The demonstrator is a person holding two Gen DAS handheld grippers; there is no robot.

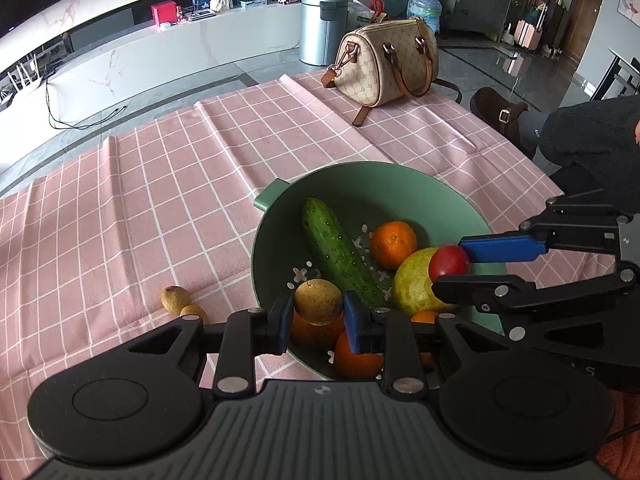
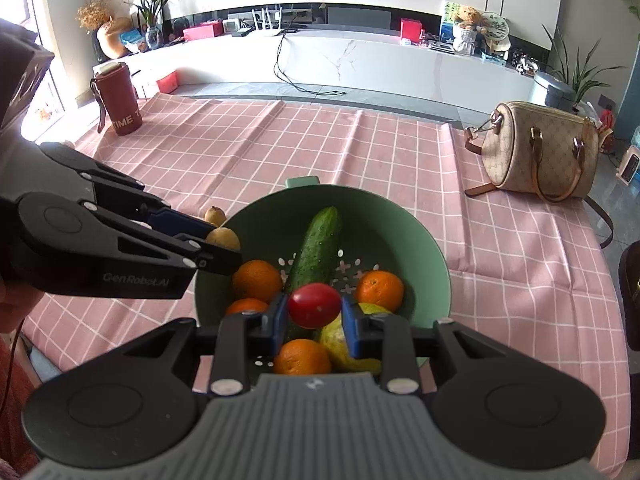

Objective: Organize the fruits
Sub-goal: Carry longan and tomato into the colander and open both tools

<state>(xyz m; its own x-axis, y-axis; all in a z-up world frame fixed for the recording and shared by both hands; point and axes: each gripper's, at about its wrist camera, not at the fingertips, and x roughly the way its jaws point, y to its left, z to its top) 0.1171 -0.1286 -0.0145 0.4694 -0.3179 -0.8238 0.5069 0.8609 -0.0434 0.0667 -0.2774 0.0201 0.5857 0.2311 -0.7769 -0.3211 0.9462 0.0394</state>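
**Green colander filled while both grippers carry fruit above it**

Green plastic forms the round colander bowl (image 2: pixel 424 248), which is seen at the lower centre of both views, resting on a pink cloth with a white grid (image 1: pixel 160 184). Inside the bowl a long, bumpy dark-green cucumber (image 2: pixel 316 244) is laid diagonally across the perforated bottom. Round oranges (image 2: pixel 379 290) are gathered around it, and a large yellow-green pear-like fruit (image 1: pixel 412 282) is lodged against the right-hand wall in the left wrist view.

A small round yellow-brown fruit (image 1: pixel 318 301) is clamped between the blue pads of the left gripper (image 1: pixel 318 312), held above the near rim of the bowl. A small glossy red tomato (image 2: pixel 314 305) is pinched between the blue pads of the right gripper (image 2: pixel 314 312), held over the oranges. Each gripper is also seen from the other's camera, entering from the side of the frame with its fruit at the tip.

Two more small yellow-brown fruits (image 1: pixel 176 298) are left on the cloth just beside the bowl, at lower left in the left wrist view.

Further out, a beige patterned handbag with brown leather handles (image 2: pixel 540 152) is set on the cloth at the right of the right wrist view, and a dark red cylindrical bottle sleeve (image 2: pixel 118 98) is stood at the upper left. A white marble-look cabinet (image 2: pixel 360 60) runs across the background.
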